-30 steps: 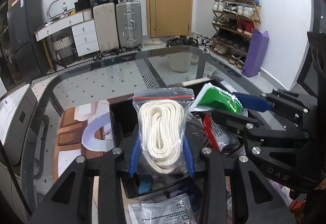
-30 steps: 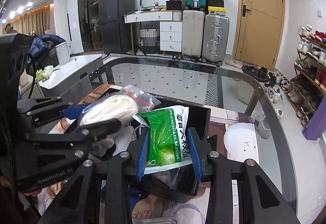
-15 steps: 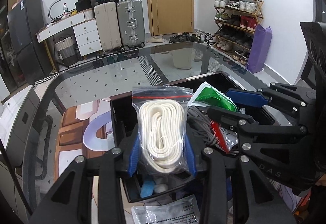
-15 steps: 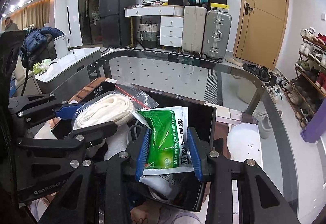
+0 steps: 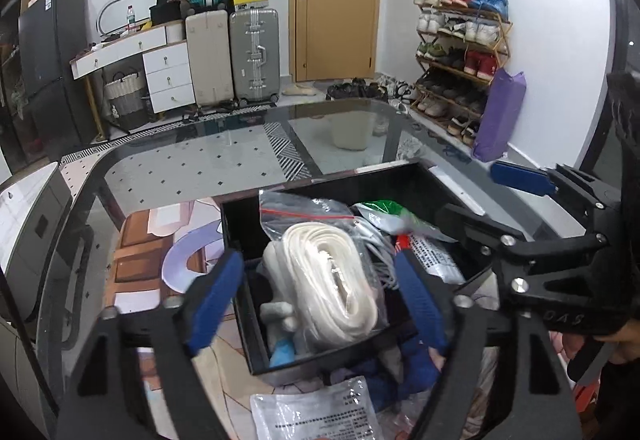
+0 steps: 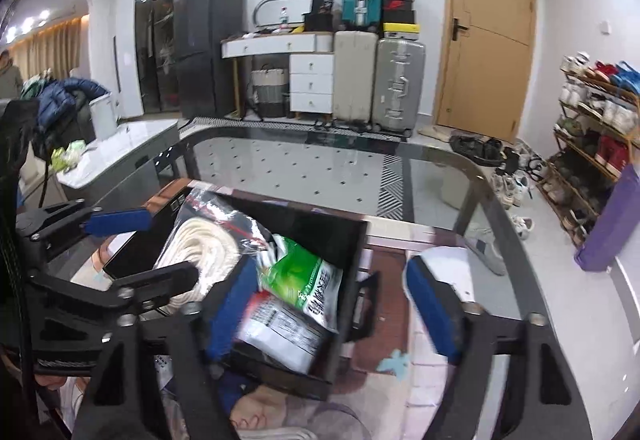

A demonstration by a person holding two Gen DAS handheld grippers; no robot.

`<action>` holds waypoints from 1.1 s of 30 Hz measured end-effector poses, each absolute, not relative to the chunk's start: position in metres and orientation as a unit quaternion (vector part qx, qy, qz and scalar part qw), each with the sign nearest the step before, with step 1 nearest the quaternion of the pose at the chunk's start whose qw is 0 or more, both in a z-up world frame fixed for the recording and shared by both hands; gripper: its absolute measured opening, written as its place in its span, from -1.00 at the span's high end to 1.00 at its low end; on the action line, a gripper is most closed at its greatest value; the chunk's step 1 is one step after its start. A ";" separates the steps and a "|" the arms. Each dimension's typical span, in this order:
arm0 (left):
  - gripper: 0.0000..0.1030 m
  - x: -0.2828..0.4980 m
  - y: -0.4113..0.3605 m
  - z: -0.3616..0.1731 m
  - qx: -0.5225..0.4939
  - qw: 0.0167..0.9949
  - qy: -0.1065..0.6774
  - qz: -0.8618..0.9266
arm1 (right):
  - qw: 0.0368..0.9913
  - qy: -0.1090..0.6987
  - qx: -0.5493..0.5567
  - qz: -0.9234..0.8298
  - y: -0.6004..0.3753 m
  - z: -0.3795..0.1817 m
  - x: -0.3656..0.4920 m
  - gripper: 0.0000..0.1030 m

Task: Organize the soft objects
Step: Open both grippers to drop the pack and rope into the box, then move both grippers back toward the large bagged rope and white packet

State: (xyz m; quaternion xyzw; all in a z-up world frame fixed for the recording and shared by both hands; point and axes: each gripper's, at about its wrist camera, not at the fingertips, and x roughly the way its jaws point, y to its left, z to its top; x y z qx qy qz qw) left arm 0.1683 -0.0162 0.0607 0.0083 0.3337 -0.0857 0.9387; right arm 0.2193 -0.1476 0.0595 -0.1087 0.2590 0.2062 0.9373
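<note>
Both of my tools are spread wide and grip nothing. My left hand-held gripper (image 5: pixel 320 292) straddles the zip bag of white rope (image 5: pixel 332 276), its blue pads standing clear of the plastic on either side. My right hand-held gripper (image 6: pixel 332 300) is likewise apart, with the green packet (image 6: pixel 304 280) lying between and below its fingers.

Location of task items: the rope bag rests inside the black bin (image 5: pixel 400 180) toward its left half, leaning on a grey cable bundle (image 5: pixel 380 260). The green packet lies in the right half, on top of a white printed sachet (image 6: pixel 280 332). Both sit in the bin on the glass surface (image 6: pixel 280 168). Another printed pouch (image 5: pixel 316 412) lies outside the bin, at the near edge of the left view.

Risks noted:
- The rope bag stands high and tilted, with its zip end above the rim. In my judgement a brush from a withdrawing finger could tip it out.
- The two tools are close together over the bin; a careless retreat may knock them against each other.
- The smooth-looking green packet may slide off the sachet.
- The outside pouch is not yet sorted.
</note>
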 end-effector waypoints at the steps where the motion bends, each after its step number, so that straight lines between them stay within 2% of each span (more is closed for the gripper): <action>1: -0.87 0.166 -0.015 0.062 0.006 0.940 0.332 -0.083 | 0.938 0.259 -0.104 0.203 -0.151 0.061 0.219 -0.81; 2: -0.95 0.163 -0.014 0.063 0.005 0.941 0.329 -0.077 | 0.940 0.259 -0.096 0.202 -0.157 0.062 0.217 -0.92; 4: -1.00 0.159 -0.011 0.065 0.000 0.944 0.321 -0.075 | 0.940 0.258 -0.083 0.205 -0.167 0.065 0.212 -0.99; 18: -1.00 0.111 0.007 0.061 -0.022 0.952 0.301 -0.050 | 0.936 0.256 -0.093 0.222 -0.187 0.055 0.153 -0.99; 33: -1.00 0.091 0.014 0.020 -0.020 0.944 0.329 -0.035 | 0.916 0.305 -0.086 0.244 -0.195 0.023 0.129 -0.99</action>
